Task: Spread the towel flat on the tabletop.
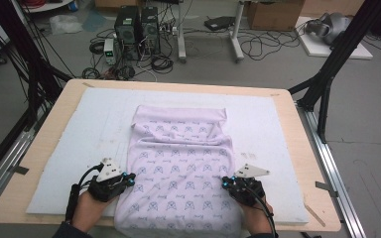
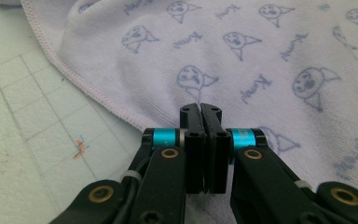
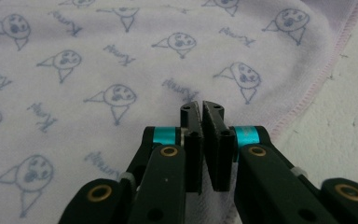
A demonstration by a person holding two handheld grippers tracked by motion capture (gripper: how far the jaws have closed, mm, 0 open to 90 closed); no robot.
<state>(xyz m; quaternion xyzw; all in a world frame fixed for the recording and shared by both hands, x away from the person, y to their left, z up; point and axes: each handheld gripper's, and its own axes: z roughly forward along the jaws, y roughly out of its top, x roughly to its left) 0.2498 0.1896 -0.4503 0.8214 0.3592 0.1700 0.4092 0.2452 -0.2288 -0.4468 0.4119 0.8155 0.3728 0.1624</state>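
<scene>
While pinched shut, two grippers (image 1: 129, 179) (image 1: 226, 182), one towel (image 1: 181, 163)

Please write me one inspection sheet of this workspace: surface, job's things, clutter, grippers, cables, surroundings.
Surface: wooden table under a white mat with faint pencil grid and small marks.
Job's things: lilac printed towel, far end folded back, near end over the mat's edge.
Clutter: nothing seen on the mat.
Grippers: left gripper shut on the towel's left edge; right gripper shut on its right edge.
Cables: black cable trails from each gripper.
Surroundings: computer towers, floor wiring, cardboard box.
</scene>
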